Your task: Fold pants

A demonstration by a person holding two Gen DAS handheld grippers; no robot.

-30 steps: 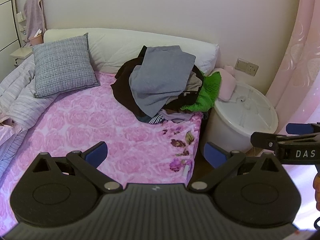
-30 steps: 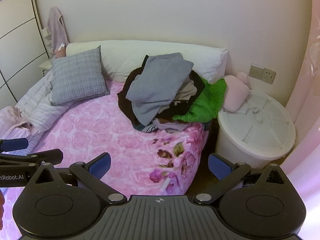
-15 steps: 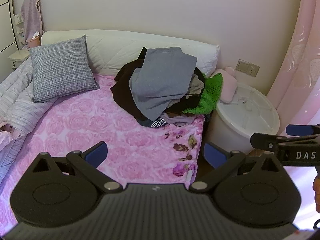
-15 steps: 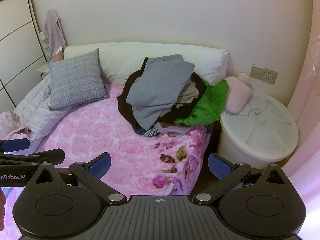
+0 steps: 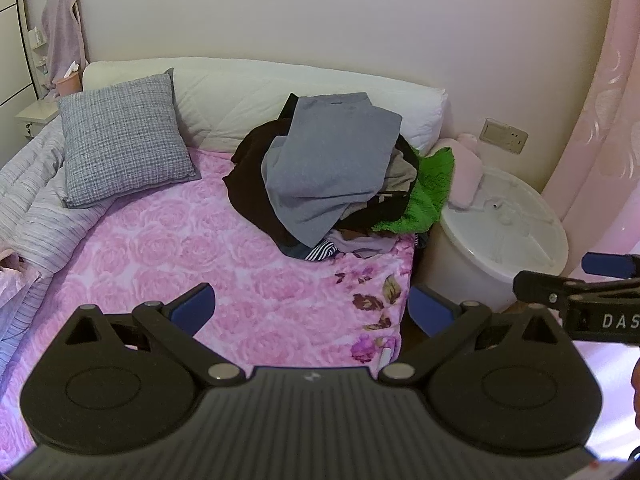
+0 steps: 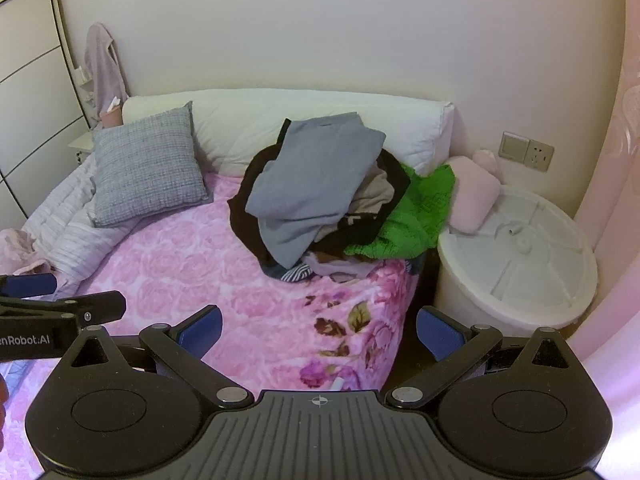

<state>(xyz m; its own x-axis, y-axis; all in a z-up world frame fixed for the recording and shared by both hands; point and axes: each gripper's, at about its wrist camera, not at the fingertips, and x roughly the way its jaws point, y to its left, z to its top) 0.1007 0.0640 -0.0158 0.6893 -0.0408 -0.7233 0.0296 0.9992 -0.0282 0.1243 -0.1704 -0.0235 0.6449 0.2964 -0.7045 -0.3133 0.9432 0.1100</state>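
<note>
A heap of clothes lies at the far right corner of the bed, topped by a grey garment [image 5: 332, 164] [image 6: 312, 184] over dark brown, beige and green [image 5: 430, 184] [image 6: 416, 212] pieces. Which piece is the pants I cannot tell. My left gripper [image 5: 310, 308] hangs open over the pink rose blanket [image 5: 168, 248], well short of the heap. My right gripper [image 6: 318, 326] is open too, above the blanket's [image 6: 188, 260] right edge, empty. Each gripper shows at the edge of the other's view.
A grey checked cushion [image 5: 120, 136] [image 6: 148, 164] leans on the white headboard pillow [image 5: 248, 92]. A striped quilt [image 5: 36, 216] is bunched at left. A white round tub [image 5: 504, 236] [image 6: 516, 256] with a pink soft item [image 6: 474, 196] stands right of the bed, below a wall socket [image 6: 528, 152].
Both grippers have drifted slightly, so the heap sits a little lower and closer in view. Both stay open and hold nothing.
</note>
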